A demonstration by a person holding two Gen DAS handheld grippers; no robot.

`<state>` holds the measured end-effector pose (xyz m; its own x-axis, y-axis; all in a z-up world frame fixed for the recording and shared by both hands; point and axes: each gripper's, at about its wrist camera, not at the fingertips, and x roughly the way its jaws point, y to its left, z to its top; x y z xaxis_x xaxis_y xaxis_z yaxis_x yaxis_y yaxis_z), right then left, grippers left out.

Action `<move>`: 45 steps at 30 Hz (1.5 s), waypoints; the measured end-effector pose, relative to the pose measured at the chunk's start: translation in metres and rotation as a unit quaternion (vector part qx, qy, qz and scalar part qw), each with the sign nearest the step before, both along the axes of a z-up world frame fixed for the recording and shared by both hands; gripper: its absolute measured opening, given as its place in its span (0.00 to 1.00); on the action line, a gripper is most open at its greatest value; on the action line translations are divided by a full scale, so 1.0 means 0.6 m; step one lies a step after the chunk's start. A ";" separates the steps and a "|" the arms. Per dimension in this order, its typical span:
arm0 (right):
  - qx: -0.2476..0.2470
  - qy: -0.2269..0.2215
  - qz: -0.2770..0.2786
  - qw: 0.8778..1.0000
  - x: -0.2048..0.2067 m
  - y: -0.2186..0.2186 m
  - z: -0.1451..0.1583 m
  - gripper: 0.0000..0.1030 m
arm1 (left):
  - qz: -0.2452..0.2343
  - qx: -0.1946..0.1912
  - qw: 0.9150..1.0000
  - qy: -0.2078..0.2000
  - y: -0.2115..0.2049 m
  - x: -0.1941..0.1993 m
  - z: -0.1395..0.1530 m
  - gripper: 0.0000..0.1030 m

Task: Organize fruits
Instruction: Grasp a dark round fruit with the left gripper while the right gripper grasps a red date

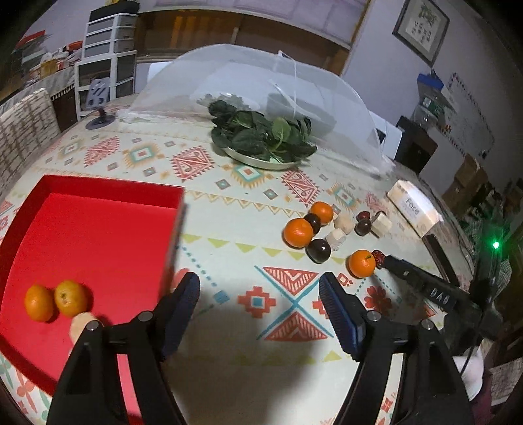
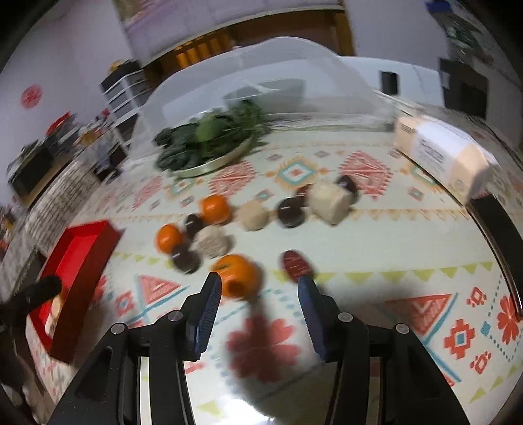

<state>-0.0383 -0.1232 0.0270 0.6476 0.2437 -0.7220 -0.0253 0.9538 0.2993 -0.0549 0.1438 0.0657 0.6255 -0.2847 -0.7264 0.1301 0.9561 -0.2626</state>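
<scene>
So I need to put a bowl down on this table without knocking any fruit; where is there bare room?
Free cloth lies between the red tray and the fruit cluster, in front of the plate of greens. The tray floor is also bare beyond its two oranges. It is crowded from that cluster to the tissue box and around the near orange, beside the right gripper.

"Face" on white box point(image 1: 413, 209), "DAS" on right gripper point(image 1: 379, 261)

Patterned tablecloth point(image 1: 248, 183), round metal plate of dark leafy greens point(image 1: 261, 137) far centre beneath clear mesh dome food cover point(image 1: 248, 78), pale cardboard box point(image 1: 413, 207) far right, white plastic drawer unit point(image 1: 108, 62) far left, framed picture point(image 1: 421, 29) on wall
</scene>
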 end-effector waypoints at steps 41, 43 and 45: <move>0.001 0.007 0.035 0.999 0.055 -0.018 -0.014 0.21 | -0.071 0.046 0.996 0.006 -0.126 0.083 -0.061 0.24; 0.004 0.001 0.036 0.999 0.046 -0.017 -0.002 0.21 | -0.060 0.035 0.998 -0.003 -0.103 0.068 -0.046 0.24; 0.003 -0.007 0.039 0.999 0.036 -0.011 0.012 0.21 | -0.048 0.023 0.999 -0.010 -0.078 0.055 -0.033 0.24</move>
